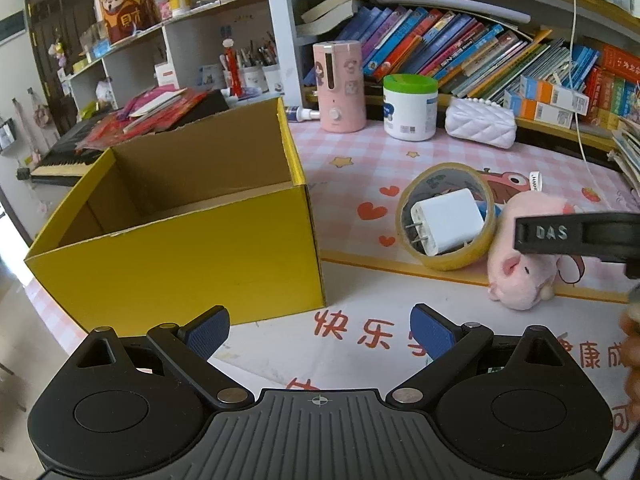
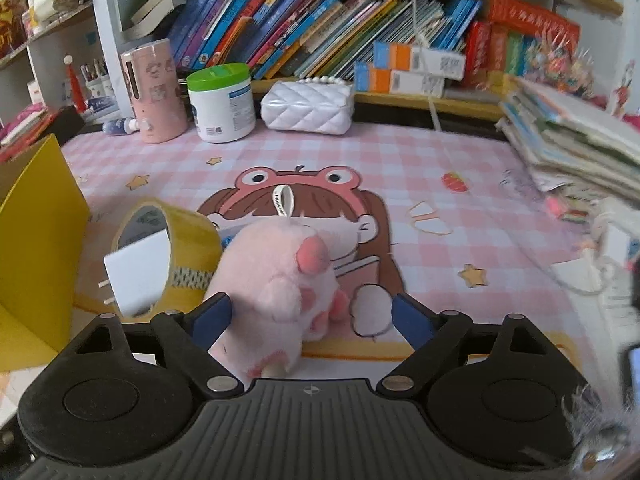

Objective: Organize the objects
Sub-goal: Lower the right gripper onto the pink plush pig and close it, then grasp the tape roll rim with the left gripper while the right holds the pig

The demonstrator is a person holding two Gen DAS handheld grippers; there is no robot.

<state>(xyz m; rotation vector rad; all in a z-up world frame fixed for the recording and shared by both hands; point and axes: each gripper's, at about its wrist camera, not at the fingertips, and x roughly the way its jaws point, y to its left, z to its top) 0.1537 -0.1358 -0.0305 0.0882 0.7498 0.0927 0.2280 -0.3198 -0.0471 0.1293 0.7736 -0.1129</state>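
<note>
A: Layout, largest first. Tabletop under a pink checked mat. Yellow box on its left part, open at the top, nothing visible inside from the left view. Just right of the box: tape roll on edge, white charger lodged in its core, prongs sticking out toward the box. Pig, a pink plush, lies against the roll's right side.

B: Tools?

A: Right tool wide, the pig's rear end between the pads. Left pad looks to be at the fur; right pad stands clear with mat showing in the gap. Not gripped yet. Left tool also wide, nothing between its pads, low in front of the box's near corner.

B: Step in hand, by your reading?

A: Taking the pig for the box. Advice: centre the body between the pads before closing, since it sits off toward the left pad. Close on the plump body, not a foot or the white loop tag, or it will swing. Plush compresses, so close well in. Lift straight up; the pig touches the roll, and a sideways drag could roll it and spill the charger.

B: Pig's look?

A: Pale pink pile, darker pink feet, snout toward the front edge in the left view.
</note>
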